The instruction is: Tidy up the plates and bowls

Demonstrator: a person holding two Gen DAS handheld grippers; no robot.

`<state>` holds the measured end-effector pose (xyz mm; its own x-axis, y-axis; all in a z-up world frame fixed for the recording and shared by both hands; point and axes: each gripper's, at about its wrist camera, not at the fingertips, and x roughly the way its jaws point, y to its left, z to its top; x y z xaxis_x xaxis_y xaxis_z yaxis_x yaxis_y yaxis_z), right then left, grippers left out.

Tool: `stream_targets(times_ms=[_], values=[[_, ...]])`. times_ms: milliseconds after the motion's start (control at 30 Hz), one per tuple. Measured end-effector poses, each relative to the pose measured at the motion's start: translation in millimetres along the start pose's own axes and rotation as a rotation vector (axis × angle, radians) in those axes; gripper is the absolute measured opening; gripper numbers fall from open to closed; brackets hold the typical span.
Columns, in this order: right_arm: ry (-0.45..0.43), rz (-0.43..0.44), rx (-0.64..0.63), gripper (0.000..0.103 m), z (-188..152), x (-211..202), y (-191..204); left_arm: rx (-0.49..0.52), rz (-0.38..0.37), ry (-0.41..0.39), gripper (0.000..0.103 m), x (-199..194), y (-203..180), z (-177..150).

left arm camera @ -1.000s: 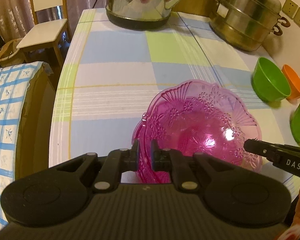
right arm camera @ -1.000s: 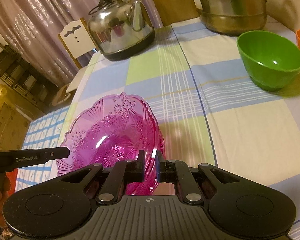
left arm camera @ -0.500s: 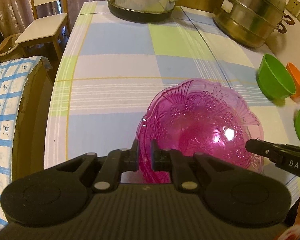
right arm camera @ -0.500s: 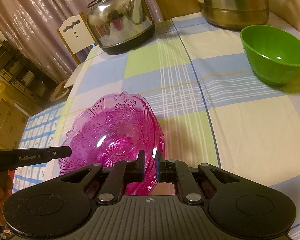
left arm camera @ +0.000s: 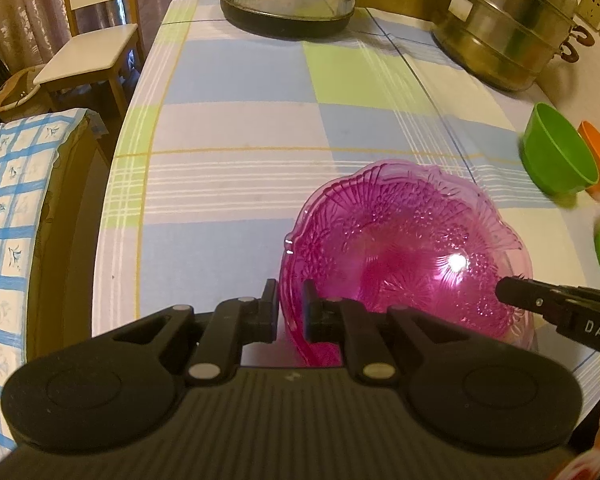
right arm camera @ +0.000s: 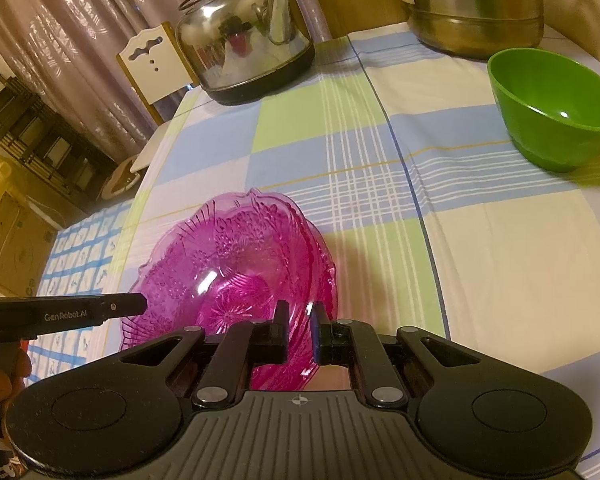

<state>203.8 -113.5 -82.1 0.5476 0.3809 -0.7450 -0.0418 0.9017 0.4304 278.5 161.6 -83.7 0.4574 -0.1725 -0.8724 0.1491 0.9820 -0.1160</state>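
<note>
Left gripper point(left arm camera: 290, 304): pinching the pink bowl's point(left arm camera: 404, 252) rim
Right gripper point(right arm camera: 299, 320): pinching the rim on the other side
Pink bowl: over the checked tablecloth point(left arm camera: 240, 128), near the green bowl point(right arm camera: 552, 108)

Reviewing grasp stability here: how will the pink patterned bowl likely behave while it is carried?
The pink bowl looks like thin, glossy moulded plastic: probably light, rigid and slippery. The left gripper and right gripper pinch opposite rim edges, so uneven motion may tilt it.

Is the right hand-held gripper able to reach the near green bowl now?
Probably not yet: the right hand-held gripper is shut on the pink dish. The tablecloth toward the green bowl looks free.
</note>
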Motion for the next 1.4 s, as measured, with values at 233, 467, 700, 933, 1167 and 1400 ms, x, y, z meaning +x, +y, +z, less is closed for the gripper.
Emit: stream_targets(times_ms=[233, 467, 700, 933, 1167, 1400], values=[[-0.002, 0.002, -0.006, 0.011, 0.0, 0.2, 0.9, -0.011, 0.008, -0.015, 0.011, -1.4, 1.9, 0.6], [-0.024, -0.003, -0.013, 0.058, 1.0, -5.3, 1.7, -0.026, 0.009, -0.023, 0.014, -6.5, 4.8, 3.8], [-0.062, 0.005, -0.024, 0.068, 2.4, -15.5, 2.6, -0.039, 0.01, -0.037, 0.014, -13.4, 5.1, 6.1], [-0.072, 0.005, -0.011, 0.068, 4.2, -26.1, -1.5, -0.032, -0.004, -0.066, 0.017, -28.4, -5.1, 8.5], [-0.106, -0.002, 0.015, 0.068, 6.0, -53.8, -15.4, -0.024, -0.038, -0.112, 0.028, -50.5, -31.3, 15.3], [-0.15, -0.036, 0.063, 0.068, 6.1, -91.6, -42.2, 0.012, -0.087, -0.15, 0.048, -69.4, -75.8, 19.2]])
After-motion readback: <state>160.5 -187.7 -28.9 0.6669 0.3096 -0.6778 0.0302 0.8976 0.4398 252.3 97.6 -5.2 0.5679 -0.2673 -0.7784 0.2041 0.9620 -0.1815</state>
